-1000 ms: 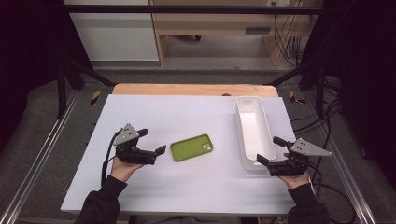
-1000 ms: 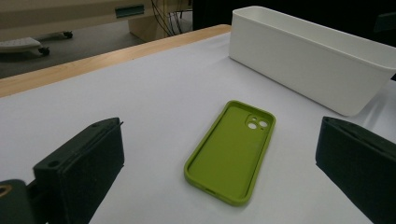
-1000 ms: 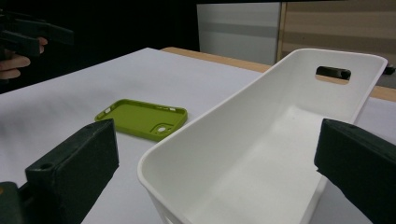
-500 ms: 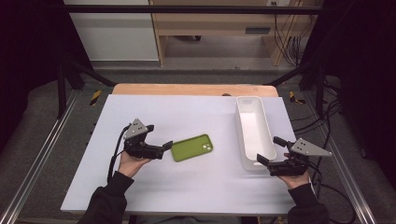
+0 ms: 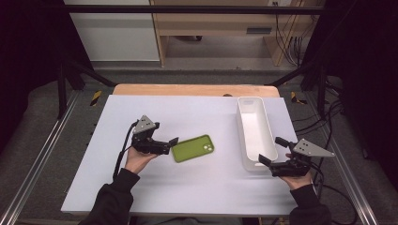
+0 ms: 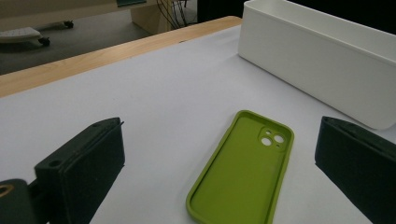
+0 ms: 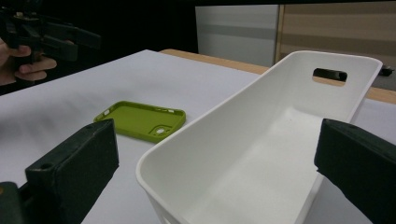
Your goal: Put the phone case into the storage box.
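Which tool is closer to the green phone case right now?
Left. The left tool sits open right at the phone case; the right tool is beyond it, at the white bin.

Even overhead light brightens the table (image 5: 141, 187), surroundings stay dark; near claw jaws look blurred.

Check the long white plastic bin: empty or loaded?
Empty. The long white plastic bin shows a bare white floor and walls in the right gripper view; the green silicone phone case lies outside it on the table.
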A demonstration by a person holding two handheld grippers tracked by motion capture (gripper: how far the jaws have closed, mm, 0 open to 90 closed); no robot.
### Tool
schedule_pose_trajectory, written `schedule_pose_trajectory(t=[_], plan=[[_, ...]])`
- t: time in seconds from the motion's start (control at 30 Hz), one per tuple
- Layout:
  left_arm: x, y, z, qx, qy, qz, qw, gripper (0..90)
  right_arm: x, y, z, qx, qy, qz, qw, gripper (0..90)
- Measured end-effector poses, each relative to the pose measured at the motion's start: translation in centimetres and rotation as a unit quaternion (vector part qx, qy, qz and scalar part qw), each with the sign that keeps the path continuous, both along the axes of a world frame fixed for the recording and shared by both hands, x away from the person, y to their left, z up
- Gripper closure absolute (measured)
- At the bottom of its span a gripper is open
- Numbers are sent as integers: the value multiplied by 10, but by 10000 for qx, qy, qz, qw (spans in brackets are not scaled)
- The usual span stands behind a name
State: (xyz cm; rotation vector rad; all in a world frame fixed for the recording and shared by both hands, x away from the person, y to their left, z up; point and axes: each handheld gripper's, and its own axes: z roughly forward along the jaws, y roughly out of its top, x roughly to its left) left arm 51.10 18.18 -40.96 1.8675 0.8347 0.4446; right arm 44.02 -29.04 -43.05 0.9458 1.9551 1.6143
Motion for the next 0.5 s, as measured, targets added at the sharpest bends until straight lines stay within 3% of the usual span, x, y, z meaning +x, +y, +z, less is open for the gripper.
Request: schedule_pose_trajectory(t=[0.5], plan=[[19,-9,-9,127,83,145,9998,24,0,0,0,-4,8,5,10000,2]])
